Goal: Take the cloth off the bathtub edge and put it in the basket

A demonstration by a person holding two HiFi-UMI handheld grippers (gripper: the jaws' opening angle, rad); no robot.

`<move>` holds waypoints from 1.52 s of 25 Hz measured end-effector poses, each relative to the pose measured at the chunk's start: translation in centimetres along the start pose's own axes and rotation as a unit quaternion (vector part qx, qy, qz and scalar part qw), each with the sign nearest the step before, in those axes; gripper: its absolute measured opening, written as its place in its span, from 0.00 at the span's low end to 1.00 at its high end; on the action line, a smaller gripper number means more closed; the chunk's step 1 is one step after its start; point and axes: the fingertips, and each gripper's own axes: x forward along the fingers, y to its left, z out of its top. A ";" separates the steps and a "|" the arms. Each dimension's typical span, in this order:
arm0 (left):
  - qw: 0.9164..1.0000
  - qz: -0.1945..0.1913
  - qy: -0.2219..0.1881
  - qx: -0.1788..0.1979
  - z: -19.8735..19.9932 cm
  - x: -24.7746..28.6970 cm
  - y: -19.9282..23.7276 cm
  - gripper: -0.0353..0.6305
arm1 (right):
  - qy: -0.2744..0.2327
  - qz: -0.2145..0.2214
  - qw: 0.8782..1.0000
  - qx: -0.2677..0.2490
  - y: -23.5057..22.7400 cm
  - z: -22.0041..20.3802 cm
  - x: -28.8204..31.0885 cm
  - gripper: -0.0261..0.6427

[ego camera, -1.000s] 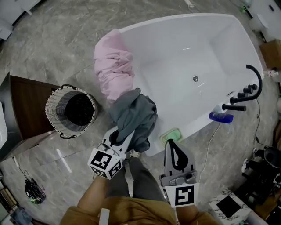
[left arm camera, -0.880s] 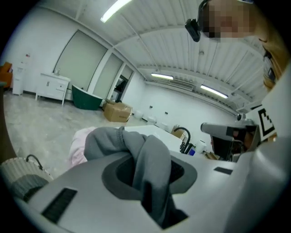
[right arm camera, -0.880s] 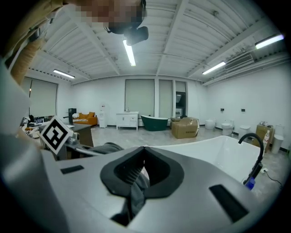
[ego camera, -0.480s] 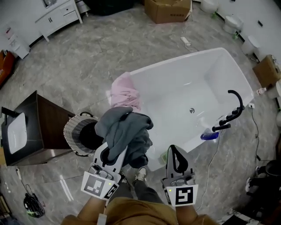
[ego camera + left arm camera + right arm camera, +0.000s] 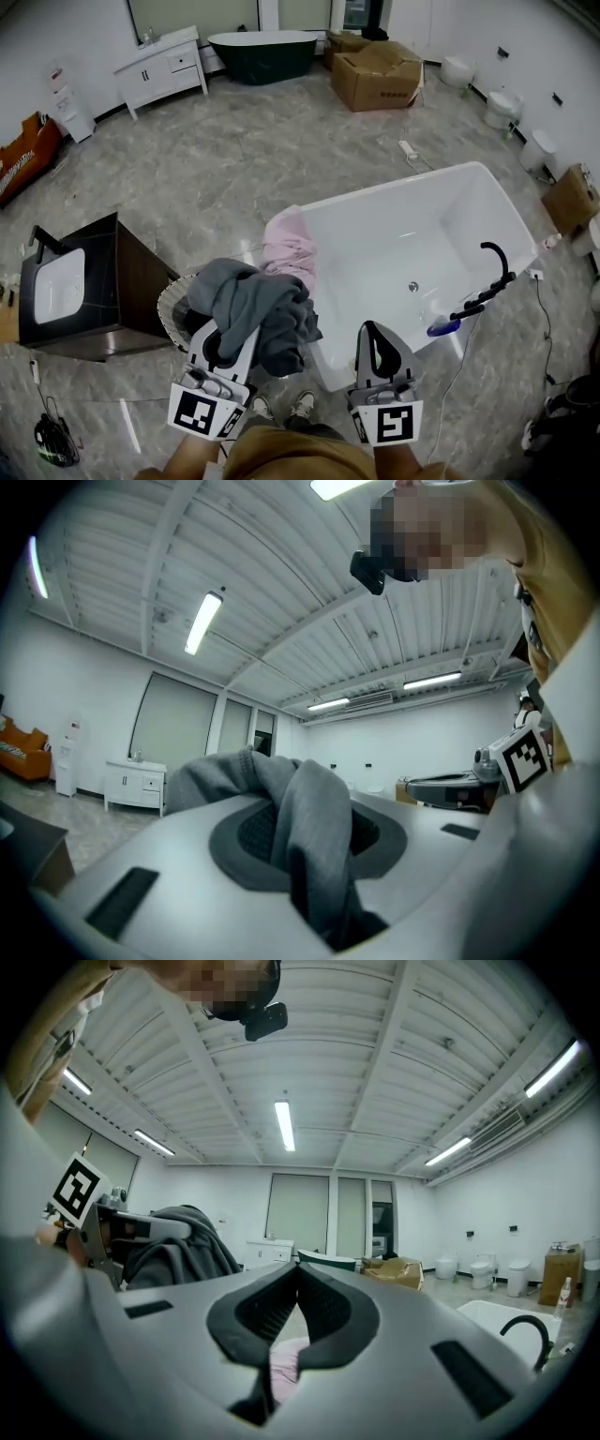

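Note:
My left gripper [image 5: 233, 331] is shut on a bunched grey cloth [image 5: 251, 306], lifted clear of the white bathtub [image 5: 473, 202] and hanging over the wicker basket [image 5: 172, 307], most of which it hides. In the left gripper view the grey cloth [image 5: 302, 829] fills the gap between the jaws of the left gripper [image 5: 302, 803]. A pink cloth [image 5: 291, 251] lies draped over the tub's near-left edge. My right gripper [image 5: 369, 328] is shut and empty, held in front of the tub's near rim. The right gripper view shows the right gripper [image 5: 298, 1268] with tips touching, and the pink cloth [image 5: 285, 1363] below them.
A dark wooden cabinet with a white sink [image 5: 77, 286] stands just left of the basket. A black faucet [image 5: 489, 274] and a blue bottle [image 5: 441, 328] sit at the tub's right rim. Cardboard boxes [image 5: 380, 73], a white vanity [image 5: 161, 58] and a dark tub [image 5: 261, 43] are far off.
The left gripper has carried the grey cloth left, away from the tub edge and over the basket. The head view has tilted up. The right gripper has stayed shut and still.

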 end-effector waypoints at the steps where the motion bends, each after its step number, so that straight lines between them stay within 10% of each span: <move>1: 1.000 0.003 -0.006 0.004 0.7 -0.4 0.2 0.20 | -0.004 0.004 1.000 -0.001 0.4 0.5 0.0 0.05; 14: 0.995 0.070 -0.071 0.028 6.8 -4.8 2.5 0.20 | -0.038 0.058 0.998 -0.005 3.3 3.2 0.9 0.05; 38: 0.971 0.232 -0.032 0.040 4.8 -14.2 8.8 0.20 | -0.026 0.190 0.981 0.005 11.6 1.9 5.2 0.05</move>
